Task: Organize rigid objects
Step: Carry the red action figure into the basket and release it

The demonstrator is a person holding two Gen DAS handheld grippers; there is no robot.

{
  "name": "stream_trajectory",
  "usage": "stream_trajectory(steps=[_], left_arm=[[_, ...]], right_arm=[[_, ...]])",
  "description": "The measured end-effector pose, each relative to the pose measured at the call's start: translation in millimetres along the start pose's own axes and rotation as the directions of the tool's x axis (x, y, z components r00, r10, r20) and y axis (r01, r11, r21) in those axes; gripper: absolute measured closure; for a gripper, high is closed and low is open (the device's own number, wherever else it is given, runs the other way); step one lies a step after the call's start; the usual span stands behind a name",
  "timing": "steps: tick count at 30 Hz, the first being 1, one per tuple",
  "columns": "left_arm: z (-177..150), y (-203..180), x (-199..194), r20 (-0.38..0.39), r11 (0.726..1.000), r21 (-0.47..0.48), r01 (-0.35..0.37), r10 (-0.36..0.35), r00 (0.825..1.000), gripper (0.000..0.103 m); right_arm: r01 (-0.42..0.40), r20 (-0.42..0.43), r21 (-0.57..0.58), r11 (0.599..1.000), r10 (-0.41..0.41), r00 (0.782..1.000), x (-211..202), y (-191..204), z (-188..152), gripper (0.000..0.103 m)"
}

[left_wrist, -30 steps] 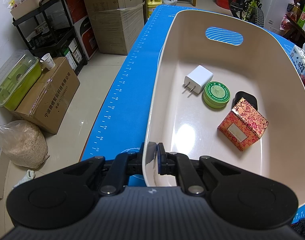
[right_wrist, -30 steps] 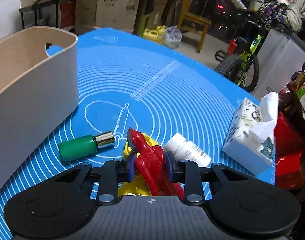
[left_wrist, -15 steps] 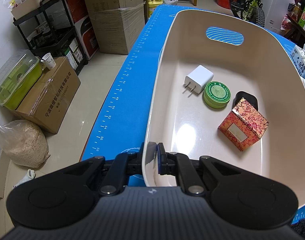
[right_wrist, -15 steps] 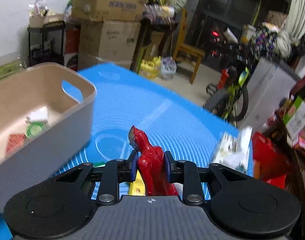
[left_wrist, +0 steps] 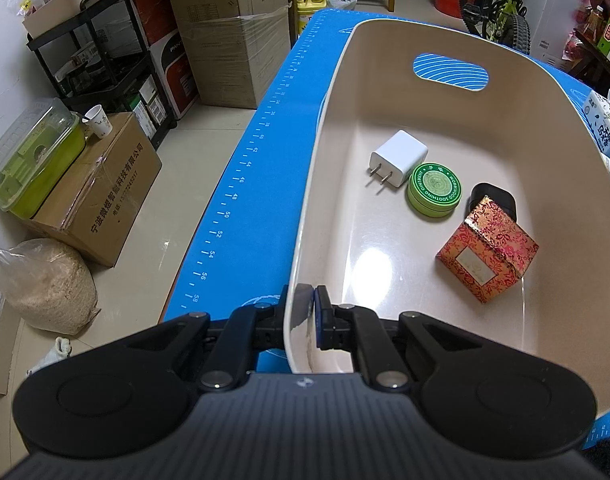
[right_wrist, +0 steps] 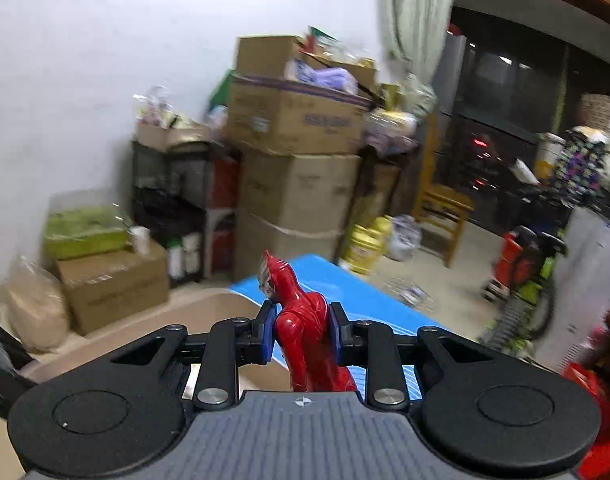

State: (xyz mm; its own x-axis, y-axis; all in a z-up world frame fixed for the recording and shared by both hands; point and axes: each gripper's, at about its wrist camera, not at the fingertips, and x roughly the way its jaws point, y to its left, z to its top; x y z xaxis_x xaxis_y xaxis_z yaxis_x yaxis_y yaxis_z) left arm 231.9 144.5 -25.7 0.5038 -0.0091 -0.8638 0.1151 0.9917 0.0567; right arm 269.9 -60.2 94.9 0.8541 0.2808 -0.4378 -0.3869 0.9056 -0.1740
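My left gripper is shut on the near rim of a beige plastic bin that stands on a blue mat. Inside the bin lie a white charger plug, a green round tin, a red patterned box and a black object half hidden behind the box. My right gripper is shut on a red toy figure, held upright and high above the mat. The bin's rim shows below and to the left of it.
Cardboard boxes, a black shelf cart, a green lidded container and a bag of grain stand on the floor left of the table. A tissue pack lies on the mat right of the bin. A bicycle stands behind.
My right gripper has lifted the red figure off the mat, risen and swung left toward the bin. The left gripper has stayed shut on the bin's rim.
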Motion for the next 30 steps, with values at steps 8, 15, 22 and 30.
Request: stream_trajectory(steps=[8,15,22,30], left_arm=[[0,0,0,-0.001,1.000,-0.001,0.000,0.000,1.000,0.091],[1,0,0,-0.001,1.000,-0.001,0.002,-0.002,1.000,0.091],[1,0,0,0.000,1.000,0.000,0.001,-0.001,1.000,0.091],[1,-1,1,-0.001,1.000,0.001,0.000,0.000,1.000,0.091]], right_arm=[[-0.089,-0.049,0.024,0.996,0.090,0.995,44,51,-3,0.067],[-0.103,-0.190,0.018,0.995,0.104,0.976,79,71,-31,0.067],[-0.112,-0.346,-0.013,0.994,0.101,0.933,108,86,-52,0.067],[-0.111,-0.361,0.043,0.993,0.119,0.925,102,75,-56,0.034]])
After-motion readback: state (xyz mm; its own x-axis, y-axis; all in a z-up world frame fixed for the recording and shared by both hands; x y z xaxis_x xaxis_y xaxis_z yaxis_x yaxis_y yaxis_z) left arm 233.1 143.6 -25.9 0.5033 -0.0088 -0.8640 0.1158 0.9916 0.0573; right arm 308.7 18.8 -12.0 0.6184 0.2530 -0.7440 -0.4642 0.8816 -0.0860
